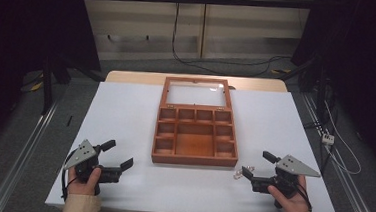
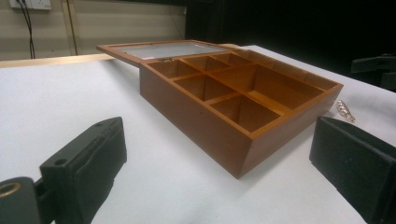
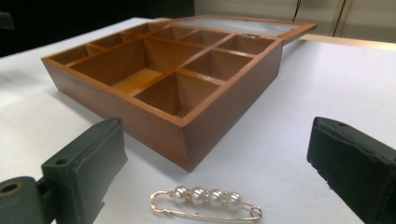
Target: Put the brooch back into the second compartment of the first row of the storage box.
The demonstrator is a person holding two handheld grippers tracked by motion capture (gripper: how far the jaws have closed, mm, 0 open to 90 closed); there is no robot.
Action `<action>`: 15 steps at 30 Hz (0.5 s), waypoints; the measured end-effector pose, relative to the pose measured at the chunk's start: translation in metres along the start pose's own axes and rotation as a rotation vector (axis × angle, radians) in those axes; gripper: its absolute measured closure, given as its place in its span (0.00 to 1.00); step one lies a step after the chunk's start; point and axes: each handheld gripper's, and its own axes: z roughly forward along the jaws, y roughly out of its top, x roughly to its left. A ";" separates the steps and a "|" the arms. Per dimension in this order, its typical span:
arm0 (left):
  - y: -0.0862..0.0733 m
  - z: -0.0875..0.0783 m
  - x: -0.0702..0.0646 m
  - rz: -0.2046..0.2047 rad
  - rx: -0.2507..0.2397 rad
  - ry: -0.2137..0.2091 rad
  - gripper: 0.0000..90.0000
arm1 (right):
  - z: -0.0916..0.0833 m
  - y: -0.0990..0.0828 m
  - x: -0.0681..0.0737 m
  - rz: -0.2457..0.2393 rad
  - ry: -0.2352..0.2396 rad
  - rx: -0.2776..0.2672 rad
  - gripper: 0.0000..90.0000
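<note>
Claw on my right stands spread and empty near the tabletop's front right corner, the pearl pin lying between its jaws; my left claw is spread too, front left. I judge nothing is started: the wooden box sits mid-tabletop, lid laid back, compartments bare. Open room all round.

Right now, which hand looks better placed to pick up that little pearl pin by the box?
The right hand-held gripper. It is open, and the pearl pin lies on the table just ahead of its jaws. The left hand-held gripper is on the far side of the wooden box.
</note>
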 end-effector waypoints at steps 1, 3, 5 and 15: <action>0.000 -0.001 0.000 0.002 -0.001 0.001 0.04 | 0.001 0.000 -0.001 0.005 0.001 0.007 0.04; 0.000 -0.001 0.000 0.004 0.001 0.001 0.04 | 0.003 0.001 -0.003 0.004 0.017 0.014 0.04; 0.000 -0.001 0.000 0.005 0.005 0.002 0.04 | 0.006 0.003 -0.005 -0.009 0.030 0.029 0.04; 0.001 0.003 -0.001 0.010 0.007 0.001 0.04 | 0.028 0.007 -0.010 -0.129 0.121 0.214 0.14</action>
